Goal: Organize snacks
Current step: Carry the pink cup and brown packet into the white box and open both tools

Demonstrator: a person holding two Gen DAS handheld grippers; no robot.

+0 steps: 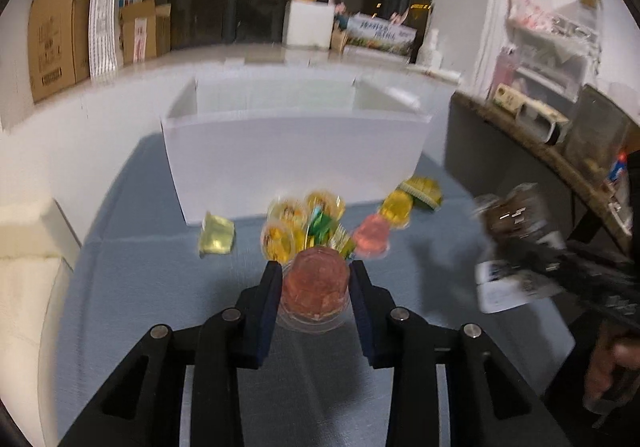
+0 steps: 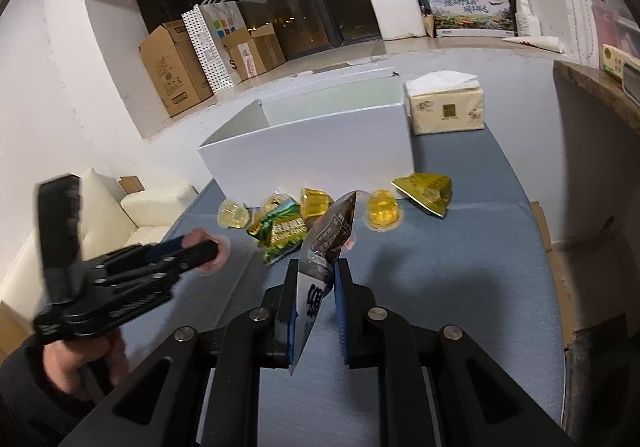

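Left tongs [image 1: 316, 279]: clamp a pink translucent jelly cup [image 1: 314, 285].
Right tongs [image 2: 316, 279]: pinch a dark foil snack packet [image 2: 326, 235].
Left over: yellow jelly cups [image 2: 384, 213] and green packets [image 2: 280, 233] on the blue desk [image 2: 440, 279].
White open box [image 2: 308, 155]: inside looks bare; sorting barely begun.

Pink jelly cup [image 1: 314, 283] and dark packet [image 2: 326, 243] held; other snacks [image 2: 280, 223] lie before white box [image 2: 308, 155].

We cannot see inside the white box [image 1: 292, 155]; its near wall hides the contents. The right tongs [image 1: 516, 247] blur at our left view's edge, and the dark packet [image 2: 326, 247] hides part of the jelly cups [image 2: 316, 203].
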